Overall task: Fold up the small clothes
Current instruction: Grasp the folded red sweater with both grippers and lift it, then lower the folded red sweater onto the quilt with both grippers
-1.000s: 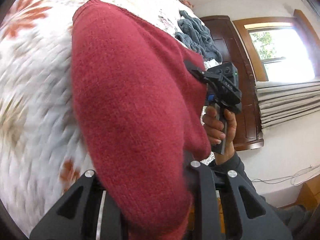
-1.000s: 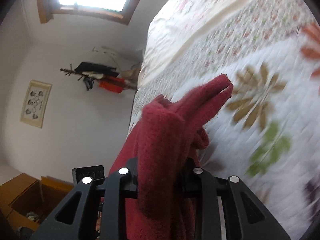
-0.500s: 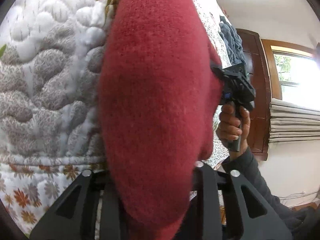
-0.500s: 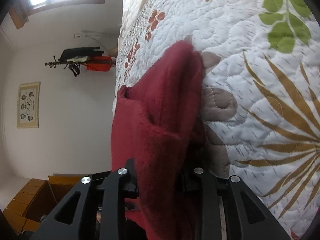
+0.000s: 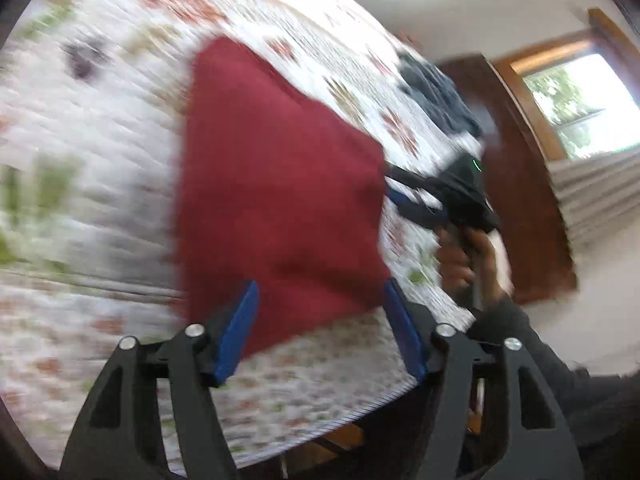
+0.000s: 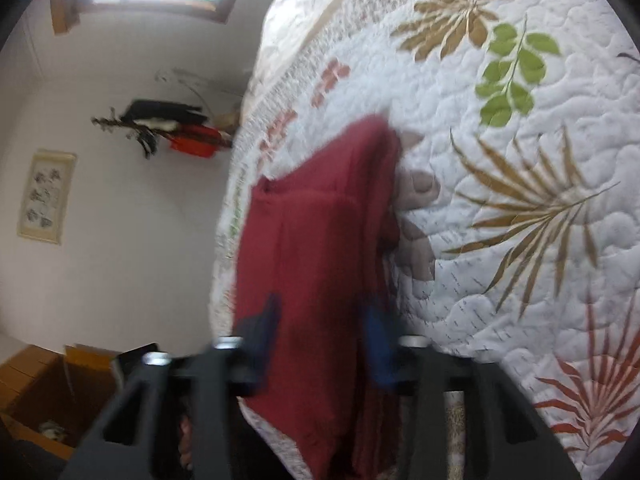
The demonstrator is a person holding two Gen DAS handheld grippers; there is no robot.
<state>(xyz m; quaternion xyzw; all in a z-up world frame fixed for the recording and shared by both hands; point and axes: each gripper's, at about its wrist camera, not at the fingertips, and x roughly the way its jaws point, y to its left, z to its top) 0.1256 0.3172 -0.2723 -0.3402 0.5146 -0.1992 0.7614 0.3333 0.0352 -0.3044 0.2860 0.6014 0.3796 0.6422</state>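
One red knit garment [image 5: 280, 184] is lying folded into a blocky shape on the floral quilt [image 5: 100, 128] near the bed's edge, blurred in the left wrist view. Left gripper [image 5: 320, 332] is standing spread wide, blue pads either side of the cloth's near edge, gripping nothing. That view is also showing the right gripper [image 5: 404, 188] beside the garment, a hand [image 5: 468, 264] on its handle, a blue-grey clothes heap [image 5: 436, 96] and a window [image 5: 576, 96]. Right wrist view: fingers parted around the cloth's layered side; a wall picture [image 6: 46, 196] is hanging.
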